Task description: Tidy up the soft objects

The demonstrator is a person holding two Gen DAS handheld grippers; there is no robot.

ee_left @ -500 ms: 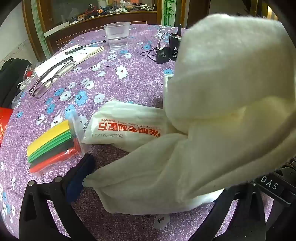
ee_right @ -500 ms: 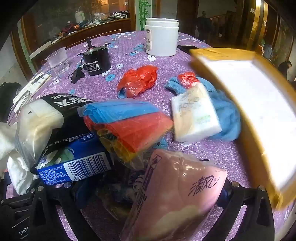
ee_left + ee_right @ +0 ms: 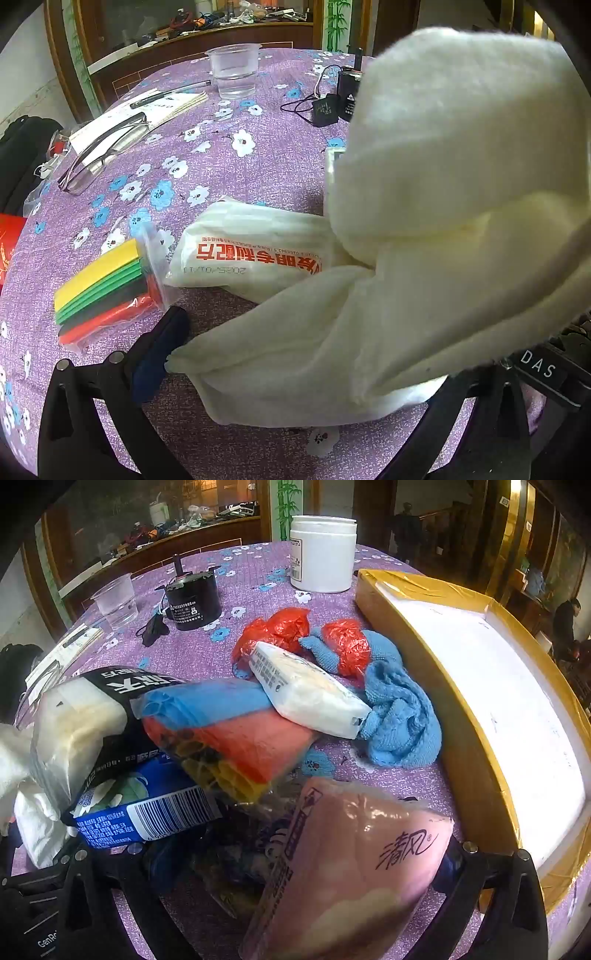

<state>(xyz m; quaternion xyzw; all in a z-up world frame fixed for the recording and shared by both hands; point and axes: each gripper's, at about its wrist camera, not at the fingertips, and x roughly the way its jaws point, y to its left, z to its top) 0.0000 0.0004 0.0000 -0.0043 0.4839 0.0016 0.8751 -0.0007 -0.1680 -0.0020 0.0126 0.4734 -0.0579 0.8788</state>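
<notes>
Left claw: jaws spread wide, pitched steeply down at the worktop, which wears a purple flowered cloth. A white towel fills the right half of the left wrist view; its lower folds lie between the two fingers and drape over the right one. Cannot tell if anything grips it; the pads are not pressing. Under the towel's edge, a white packet with red print. Just left of that, a clear bag of yellow, green, black and red strips. Farther back: glasses on a booklet, a pen, a clear plastic cup.

Right claw: also wide, also angled down. A pink tissue pack lies between its fingers, leaning toward the right one; contact with the pads is hidden. Heaped beyond it: a blue barcoded pack, a black-and-white pack, a bag of blue, red and yellow sheets, a small white tissue pack resting on that bag and on a blue knit cloth, and two red plastic bags. To the right, an open yellow-rimmed box with a white interior. At the back, a white jar and a black motor.
</notes>
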